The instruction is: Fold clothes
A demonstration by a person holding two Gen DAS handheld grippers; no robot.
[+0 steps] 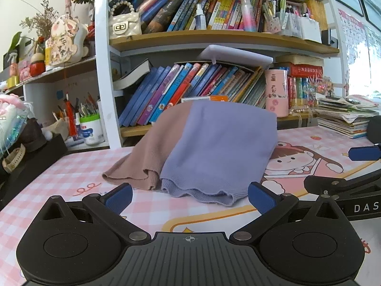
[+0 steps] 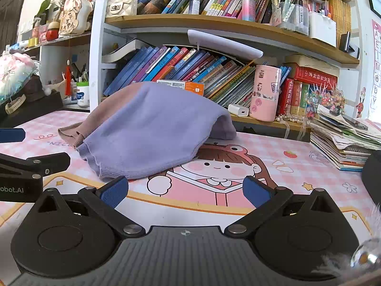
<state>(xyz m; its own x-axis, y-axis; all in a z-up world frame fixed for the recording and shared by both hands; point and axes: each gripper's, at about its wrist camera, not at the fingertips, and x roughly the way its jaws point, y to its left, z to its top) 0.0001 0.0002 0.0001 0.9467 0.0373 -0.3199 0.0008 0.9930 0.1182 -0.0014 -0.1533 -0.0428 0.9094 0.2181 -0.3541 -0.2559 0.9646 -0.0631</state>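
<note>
A knit garment, lilac [image 1: 221, 147] with a dusty pink part [image 1: 152, 152], lies humped on the pink cartoon desk mat [image 1: 71, 166]. Its wavy hem faces me. My left gripper [image 1: 189, 199] is open and empty, its blue pads just short of the lilac hem. In the right wrist view the garment [image 2: 152, 128] lies ahead and to the left. My right gripper [image 2: 185, 190] is open and empty over the mat's cartoon girl [image 2: 219, 166], beside the hem's right end. Each gripper shows at the edge of the other's view.
A bookshelf [image 1: 214, 35] full of books stands right behind the desk. A pink canister [image 2: 265, 93] and a white charger [image 2: 238, 110] sit on its low ledge. A stack of books and papers [image 2: 345, 140] lies at the right, pen pots [image 1: 91, 128] at the left.
</note>
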